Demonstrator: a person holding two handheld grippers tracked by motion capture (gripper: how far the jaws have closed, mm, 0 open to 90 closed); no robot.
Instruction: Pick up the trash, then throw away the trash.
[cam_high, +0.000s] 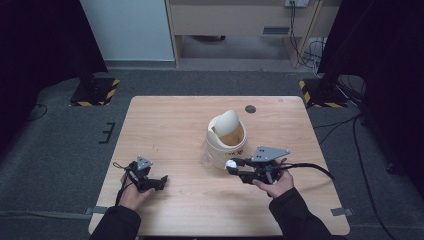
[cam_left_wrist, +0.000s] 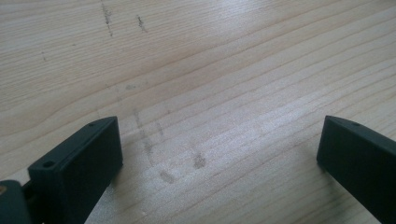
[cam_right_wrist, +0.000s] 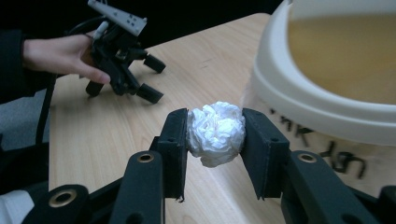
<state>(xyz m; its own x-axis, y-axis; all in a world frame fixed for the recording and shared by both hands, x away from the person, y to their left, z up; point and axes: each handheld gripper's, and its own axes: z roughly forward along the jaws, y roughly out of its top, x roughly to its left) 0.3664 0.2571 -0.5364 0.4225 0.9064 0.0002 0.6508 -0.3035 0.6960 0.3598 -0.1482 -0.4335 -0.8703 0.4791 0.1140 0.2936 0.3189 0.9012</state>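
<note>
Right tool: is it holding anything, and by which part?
Yes. The right tool clamps a crumpled white paper ball across its middle, one jaw on each side, beside the bin.

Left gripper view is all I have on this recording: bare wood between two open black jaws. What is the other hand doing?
Observer: The right gripper is shut on a crumpled white paper ball, held clear of the table.
Operator: Is there somewhere to put it?
Observer: Yes, a cream swing-lid bin stands near the table's middle, right beside that gripper, with its flap tilted so the mouth shows.
Operator: And where does my gripper sit relative to all that?
Observer: The left gripper is low over the table's near left part, well apart from the bin, with nothing between its jaws.
</note>
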